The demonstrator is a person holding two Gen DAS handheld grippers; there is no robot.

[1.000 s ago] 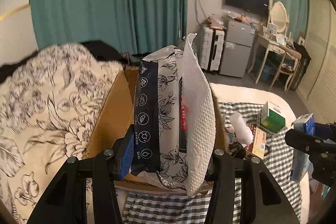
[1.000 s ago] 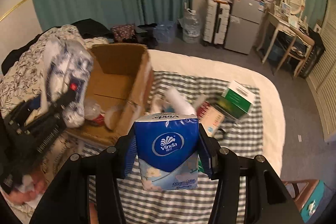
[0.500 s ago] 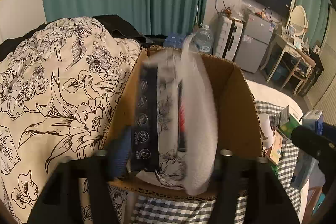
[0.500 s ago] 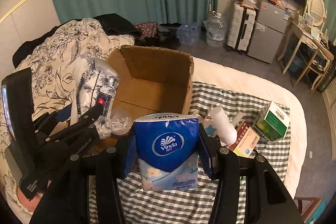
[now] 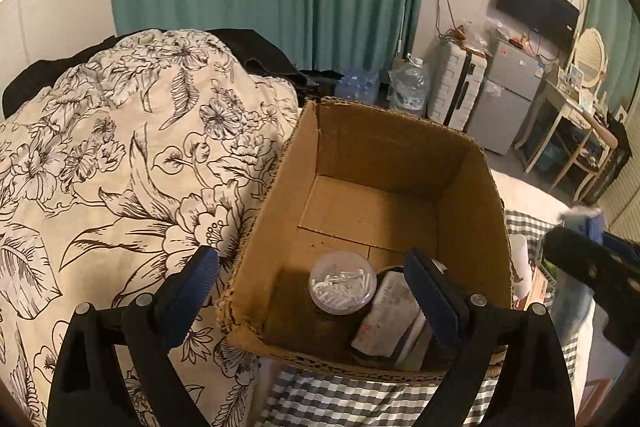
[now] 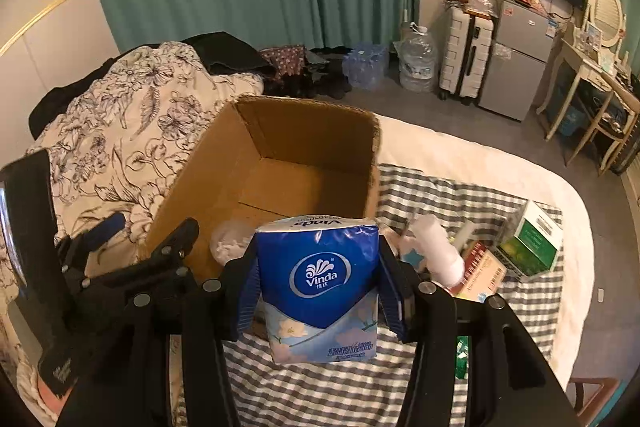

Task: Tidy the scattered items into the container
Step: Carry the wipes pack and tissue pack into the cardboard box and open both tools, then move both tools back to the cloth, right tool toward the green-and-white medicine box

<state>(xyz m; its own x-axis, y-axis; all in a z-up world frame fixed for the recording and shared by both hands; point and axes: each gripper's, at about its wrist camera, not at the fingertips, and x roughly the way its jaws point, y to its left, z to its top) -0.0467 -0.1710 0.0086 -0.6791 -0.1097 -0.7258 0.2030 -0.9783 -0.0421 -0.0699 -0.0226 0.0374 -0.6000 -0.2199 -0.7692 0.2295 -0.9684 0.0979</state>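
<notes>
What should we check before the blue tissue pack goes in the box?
1. Right claw shut on the Vinda tissue pack: ok.
2. Left claw open and holding nothing: ok.
3. Cardboard box open on top: ok.
4. Bare floor space inside, behind the clear jar and the wipes pack: ok.
5. Left claw out of the drop path: not ok, it hangs over the box's near edge.
6. Tissue pack above the box: not ok.

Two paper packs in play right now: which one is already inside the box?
The dark floral pack, lying tilted in the cardboard box beside the clear tub. The blue Vinda pack is clamped in the right gripper.
</notes>
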